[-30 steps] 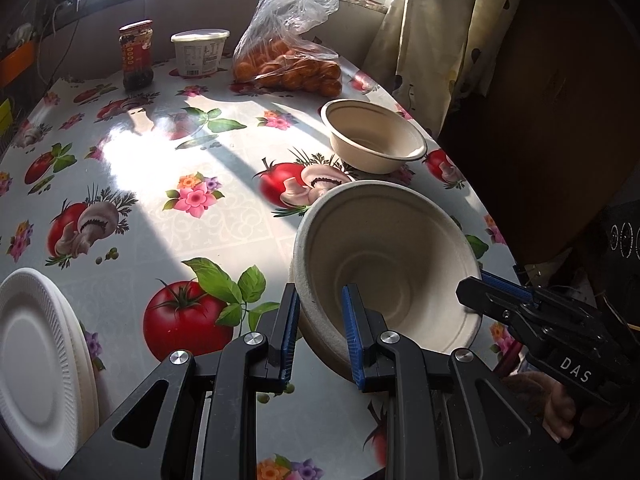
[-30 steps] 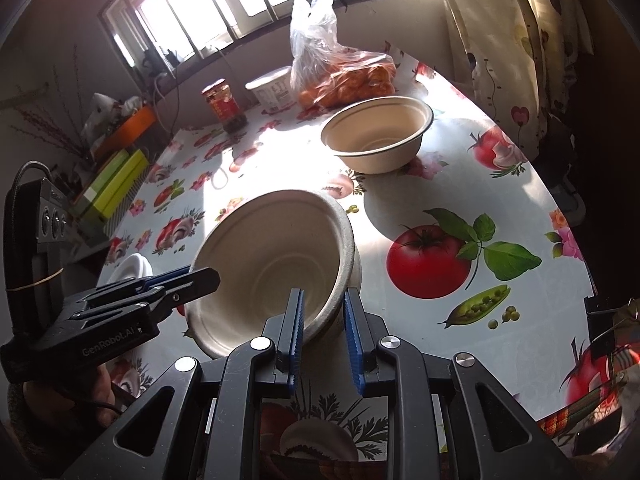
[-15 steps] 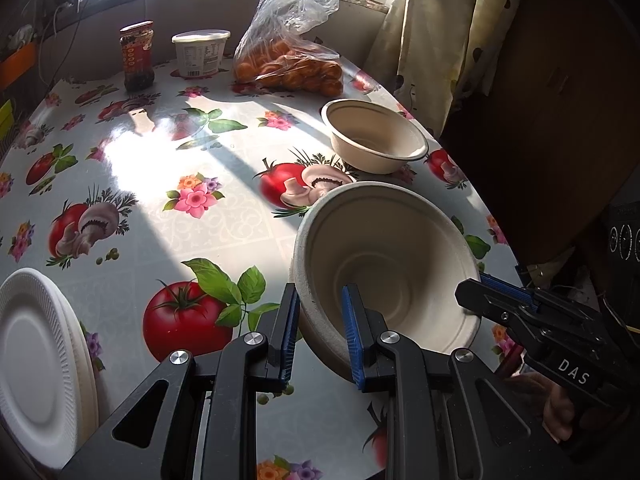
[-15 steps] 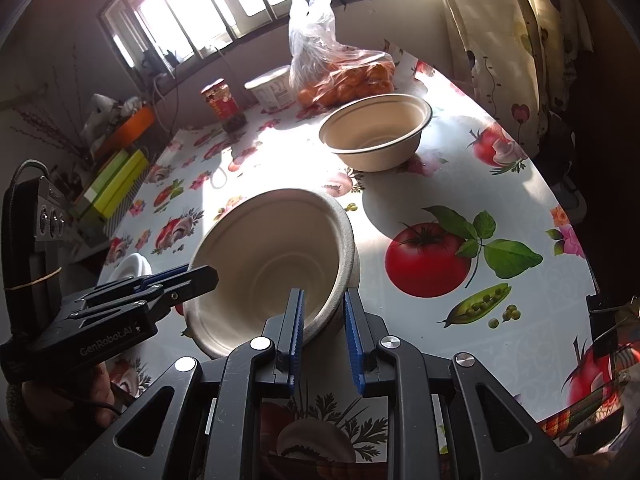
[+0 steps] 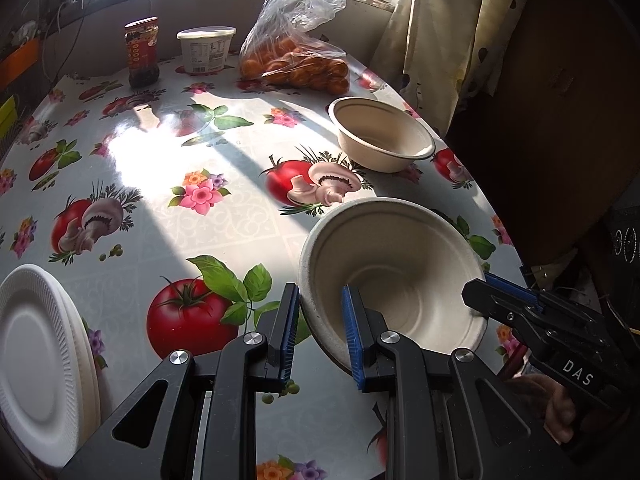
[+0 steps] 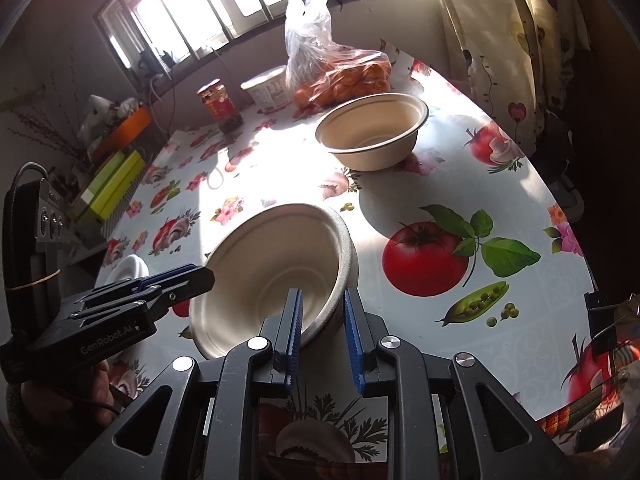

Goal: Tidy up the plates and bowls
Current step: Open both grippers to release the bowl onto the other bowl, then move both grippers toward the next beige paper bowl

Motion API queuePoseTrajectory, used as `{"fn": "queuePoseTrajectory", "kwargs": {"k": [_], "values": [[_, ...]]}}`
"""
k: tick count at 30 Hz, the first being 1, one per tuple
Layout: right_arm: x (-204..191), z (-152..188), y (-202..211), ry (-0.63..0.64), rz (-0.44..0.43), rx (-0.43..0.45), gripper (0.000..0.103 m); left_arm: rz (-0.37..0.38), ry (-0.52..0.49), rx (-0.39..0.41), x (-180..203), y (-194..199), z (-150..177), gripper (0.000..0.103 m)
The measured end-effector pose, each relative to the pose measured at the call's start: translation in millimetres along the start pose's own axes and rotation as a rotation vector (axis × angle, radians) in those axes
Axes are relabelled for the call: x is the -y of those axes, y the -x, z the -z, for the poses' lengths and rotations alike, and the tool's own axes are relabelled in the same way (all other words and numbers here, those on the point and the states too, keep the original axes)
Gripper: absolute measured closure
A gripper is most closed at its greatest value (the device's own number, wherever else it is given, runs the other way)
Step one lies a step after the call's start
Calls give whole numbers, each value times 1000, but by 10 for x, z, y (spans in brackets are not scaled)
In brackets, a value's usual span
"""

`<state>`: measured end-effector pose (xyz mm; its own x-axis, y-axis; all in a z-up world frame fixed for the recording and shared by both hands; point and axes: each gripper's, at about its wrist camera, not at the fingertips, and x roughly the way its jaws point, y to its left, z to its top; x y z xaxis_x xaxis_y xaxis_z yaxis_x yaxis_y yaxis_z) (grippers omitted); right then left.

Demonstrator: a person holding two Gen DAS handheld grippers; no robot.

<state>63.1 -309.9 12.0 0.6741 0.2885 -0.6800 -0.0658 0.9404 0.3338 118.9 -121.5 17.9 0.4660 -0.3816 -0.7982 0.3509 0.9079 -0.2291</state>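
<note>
A beige paper bowl (image 5: 400,264) (image 6: 276,272) hangs tilted just over the flowered tablecloth (image 5: 208,216), held by its rim from two sides. My left gripper (image 5: 321,308) is shut on its near-left rim; in the right wrist view the same left gripper (image 6: 192,280) grips the bowl's left edge. My right gripper (image 6: 322,306) is shut on the opposite rim, and the left wrist view shows the right gripper (image 5: 480,296) at the bowl's right. A second beige bowl (image 5: 380,136) (image 6: 372,132) stands upright farther back. White foam plates (image 5: 36,352) (image 6: 128,268) lie stacked at the left.
A plastic bag of oranges (image 5: 296,64), a white tub (image 5: 206,50) and a red-labelled jar (image 5: 141,54) stand at the far end below the window. A curtain (image 5: 440,32) hangs past the table's curved right edge. Green boxes (image 6: 108,188) sit off to the left.
</note>
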Motion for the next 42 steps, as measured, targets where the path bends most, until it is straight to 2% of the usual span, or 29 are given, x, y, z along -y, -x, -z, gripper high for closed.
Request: {"fn": "queuePoseTrajectory", "kwargs": {"k": [9, 13, 17, 19, 21, 24, 35, 42], "values": [[23, -5, -6, -3, 6, 1, 81, -2, -2, -6, 3, -8, 7, 80], [31, 9, 1, -10, 12, 2, 70, 0, -5, -9, 3, -11, 9, 80], [10, 48, 17, -22, 31, 3, 68, 4, -12, -10, -2, -4, 10, 80], [8, 65, 29, -30, 42, 4, 61, 10, -13, -7, -13, 6, 0, 80], [11, 78, 56, -40, 54, 9, 56, 17, -14, -4, -25, 19, -21, 74], [18, 91, 111, -55, 76, 20, 56, 37, -23, 5, -31, 45, -73, 72], [20, -84, 295, -95, 153, 94, 56, 87, -69, 28, -80, 144, -517, 72], [44, -381, 476, -89, 212, 160, 56, 81, -81, 66, -201, 207, -949, 71]]}}
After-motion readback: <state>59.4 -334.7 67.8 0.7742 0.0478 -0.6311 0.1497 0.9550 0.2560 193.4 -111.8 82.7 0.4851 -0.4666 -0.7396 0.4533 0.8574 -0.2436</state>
